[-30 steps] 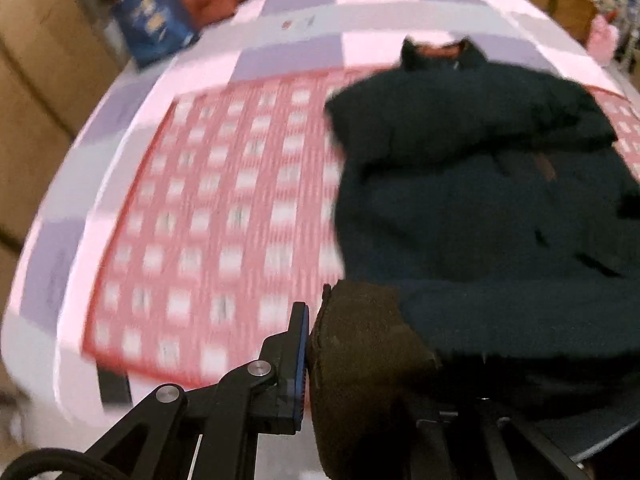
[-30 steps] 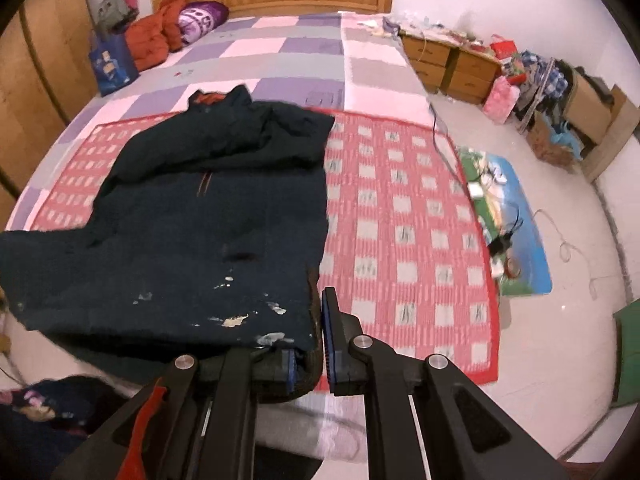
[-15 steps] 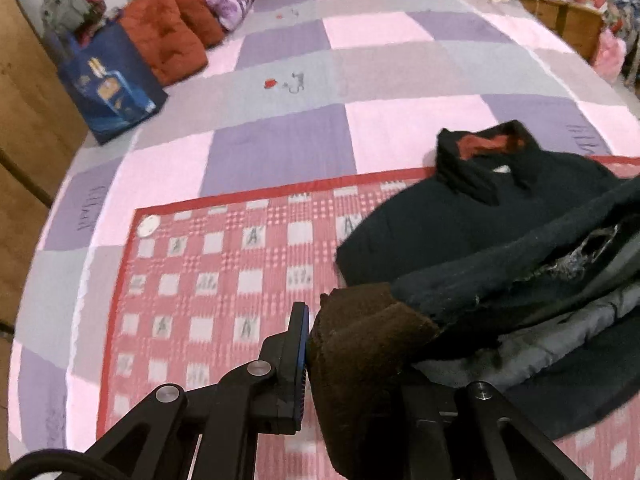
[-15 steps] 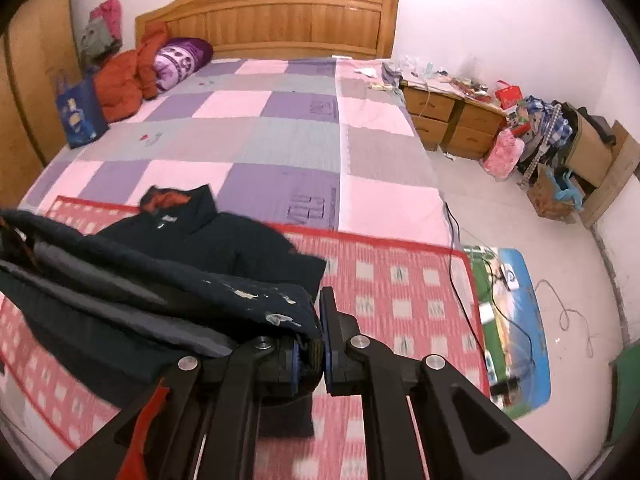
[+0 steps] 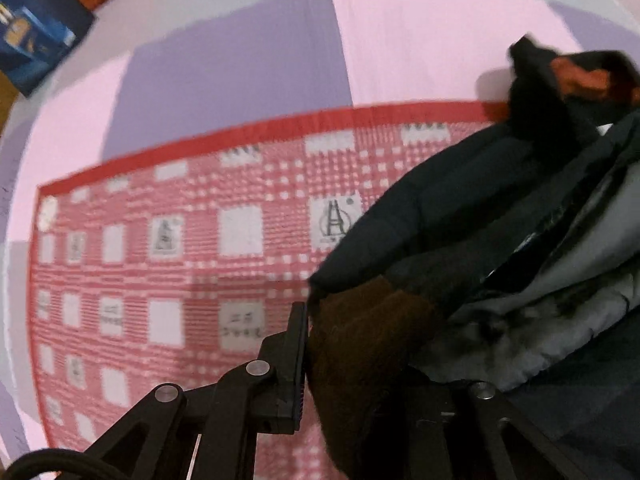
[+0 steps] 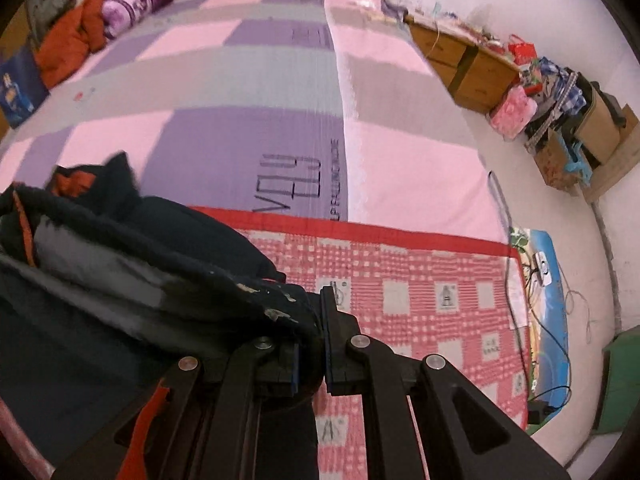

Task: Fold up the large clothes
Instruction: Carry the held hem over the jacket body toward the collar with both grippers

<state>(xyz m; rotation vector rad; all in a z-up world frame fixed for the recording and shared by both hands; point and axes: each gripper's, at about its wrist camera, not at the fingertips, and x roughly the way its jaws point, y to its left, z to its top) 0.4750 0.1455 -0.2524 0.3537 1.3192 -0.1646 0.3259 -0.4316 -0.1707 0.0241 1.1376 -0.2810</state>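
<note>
A dark navy jacket (image 5: 460,220) lies on a red checked mat (image 5: 180,260) on the bed, its lower half doubled over toward the collar (image 5: 576,76), grey lining showing. My left gripper (image 5: 352,336) has a brown cuff (image 5: 372,380) of the jacket between its jaws; the jaws are opening, the left pad touches the cloth and the right finger is hidden under it. In the right wrist view my right gripper (image 6: 310,340) is shut on the paint-flecked hem of the jacket (image 6: 120,260), just short of the collar (image 6: 68,180).
The mat (image 6: 420,292) lies over a pink, purple and grey quilt (image 6: 280,80). A blue bag (image 5: 28,40) and orange bedding (image 6: 72,44) sit at the head of the bed. Wooden drawers (image 6: 460,60), clutter and cables (image 6: 544,272) lie along the floor on the right.
Both grippers have carried the jacket's lower edge away from the foot of the bed toward the collar and sunk lower. The jacket has gone from lying flat to folded over itself.
</note>
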